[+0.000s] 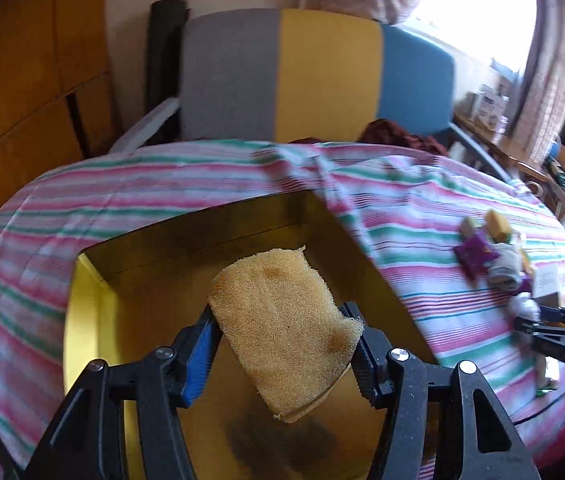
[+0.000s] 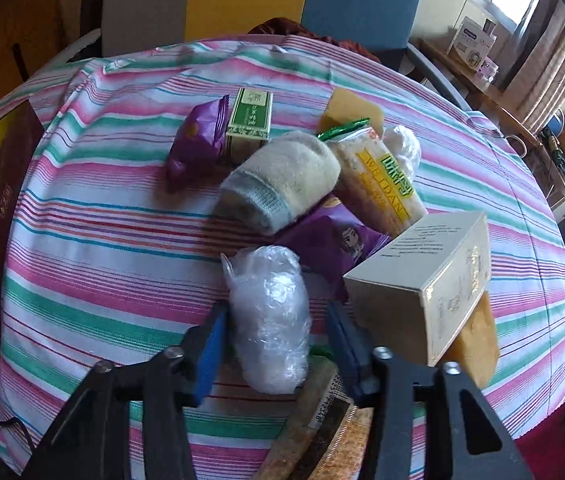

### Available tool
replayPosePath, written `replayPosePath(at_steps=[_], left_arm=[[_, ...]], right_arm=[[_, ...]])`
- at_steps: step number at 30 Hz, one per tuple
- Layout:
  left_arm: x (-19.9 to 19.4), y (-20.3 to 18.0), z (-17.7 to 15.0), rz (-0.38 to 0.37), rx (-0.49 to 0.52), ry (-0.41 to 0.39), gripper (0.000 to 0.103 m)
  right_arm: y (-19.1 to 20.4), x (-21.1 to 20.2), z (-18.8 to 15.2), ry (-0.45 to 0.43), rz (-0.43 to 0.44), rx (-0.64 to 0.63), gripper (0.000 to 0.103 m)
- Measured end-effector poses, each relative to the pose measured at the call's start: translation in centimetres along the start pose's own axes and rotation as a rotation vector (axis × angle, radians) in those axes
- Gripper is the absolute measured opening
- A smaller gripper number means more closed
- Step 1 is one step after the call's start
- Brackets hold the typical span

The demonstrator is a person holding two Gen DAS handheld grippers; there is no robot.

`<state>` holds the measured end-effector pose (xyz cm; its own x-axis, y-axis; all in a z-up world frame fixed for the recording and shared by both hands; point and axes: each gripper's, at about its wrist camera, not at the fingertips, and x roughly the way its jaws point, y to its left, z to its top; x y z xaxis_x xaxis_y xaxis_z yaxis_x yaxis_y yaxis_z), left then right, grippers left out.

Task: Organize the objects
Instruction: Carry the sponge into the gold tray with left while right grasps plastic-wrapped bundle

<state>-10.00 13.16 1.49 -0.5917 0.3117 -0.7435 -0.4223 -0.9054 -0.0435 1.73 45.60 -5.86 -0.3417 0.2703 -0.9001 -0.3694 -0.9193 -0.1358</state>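
Only the left wrist view is showing the yellow-lined box (image 1: 90, 312), open on the striped cloth (image 1: 162, 176), with nothing lying on the floor that shows. The left gripper (image 1: 282, 344) is clamping a tan sponge (image 1: 282, 320) above that floor, its long axis running from the near right toward the far left. The right wrist view is showing the pile instead: a rolled sock (image 2: 282, 180), purple snack packs (image 2: 198, 140), a cream carton (image 2: 426, 280). There the right gripper (image 2: 278, 344) is straddling a crumpled plastic bag (image 2: 270, 320), lengthwise away from the camera; the left pad is touching it, a gap is showing at the right.
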Motion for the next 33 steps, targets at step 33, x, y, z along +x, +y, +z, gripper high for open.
replayPosePath(at_steps=[33], left_arm=[[5.0,12.3,0.3,0.167,-0.169,0.079,0.080]], right_arm=[[5.0,-0.8,-0.7,-0.069,0.067,-0.199,0.034]])
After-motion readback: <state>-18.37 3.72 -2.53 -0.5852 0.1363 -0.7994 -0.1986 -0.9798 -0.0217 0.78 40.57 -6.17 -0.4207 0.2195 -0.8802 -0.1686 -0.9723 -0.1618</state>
